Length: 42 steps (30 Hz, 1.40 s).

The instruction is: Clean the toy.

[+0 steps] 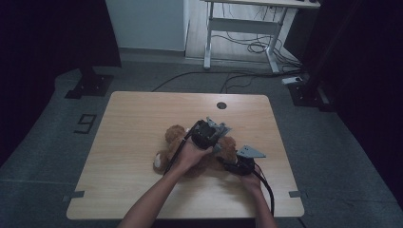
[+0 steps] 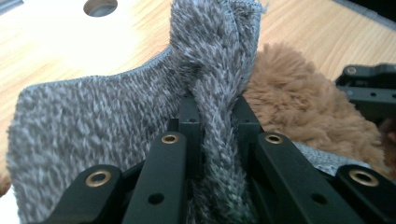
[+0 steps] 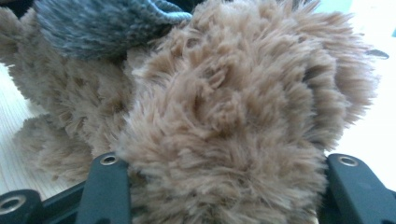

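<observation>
My left gripper (image 2: pixel 217 121) had its jaws pinched tight on a bunched fold of the grey knit garment (image 2: pixel 93 121), lifting it off the brown teddy bear (image 1: pixel 190 147) so the cloth could be worked along the body. My right gripper (image 3: pixel 224 186) was partly closed around a fat plush limb, I judged to pin the bear against that pull. The bear lay near the middle of the wooden table (image 1: pixel 133 118), slightly right, below the cable hole (image 1: pixel 221 105).

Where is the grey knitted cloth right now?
In the left gripper view, the grey cloth is pinched in the left claw, lifted beside the brown teddy bear.
</observation>
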Motion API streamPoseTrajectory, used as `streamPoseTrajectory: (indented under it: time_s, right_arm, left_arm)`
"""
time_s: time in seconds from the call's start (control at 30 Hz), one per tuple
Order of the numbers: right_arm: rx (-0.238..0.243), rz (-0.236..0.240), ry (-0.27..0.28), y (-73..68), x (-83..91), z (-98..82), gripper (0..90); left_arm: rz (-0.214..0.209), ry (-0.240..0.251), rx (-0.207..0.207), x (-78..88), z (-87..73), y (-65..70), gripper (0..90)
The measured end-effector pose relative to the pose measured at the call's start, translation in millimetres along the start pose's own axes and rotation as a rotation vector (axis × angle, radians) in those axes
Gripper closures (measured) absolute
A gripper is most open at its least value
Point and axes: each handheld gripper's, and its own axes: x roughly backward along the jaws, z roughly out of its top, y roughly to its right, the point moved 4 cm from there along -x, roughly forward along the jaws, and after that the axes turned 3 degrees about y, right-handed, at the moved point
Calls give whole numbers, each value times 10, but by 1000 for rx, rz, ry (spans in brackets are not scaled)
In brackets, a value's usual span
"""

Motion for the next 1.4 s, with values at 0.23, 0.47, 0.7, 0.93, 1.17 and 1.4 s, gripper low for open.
streamPoseTrajectory:
  time_s: [0.23,0.47,0.7,0.93,1.17,1.4]
  right_arm:
    - [25,-1,8,-31,-9,16,425]
    - [21,-2,8,-31,-8,13,425]
    - [20,-2,8,-33,-10,14,424]
    - [14,0,8,-30,-10,12,425]
    - [3,5,8,-14,-9,8,424]
    - [0,8,8,-9,-6,11,423]
  left_arm:
    - [23,0,91,202,-161,-385,791]
    - [170,-49,72,453,-411,-786,793]
    - [183,-44,146,461,-655,-1027,794]
    - [216,-89,190,443,-909,-1196,796]
    - [209,-128,218,492,-1055,-1257,793]
    - [162,55,75,893,-379,-838,792]
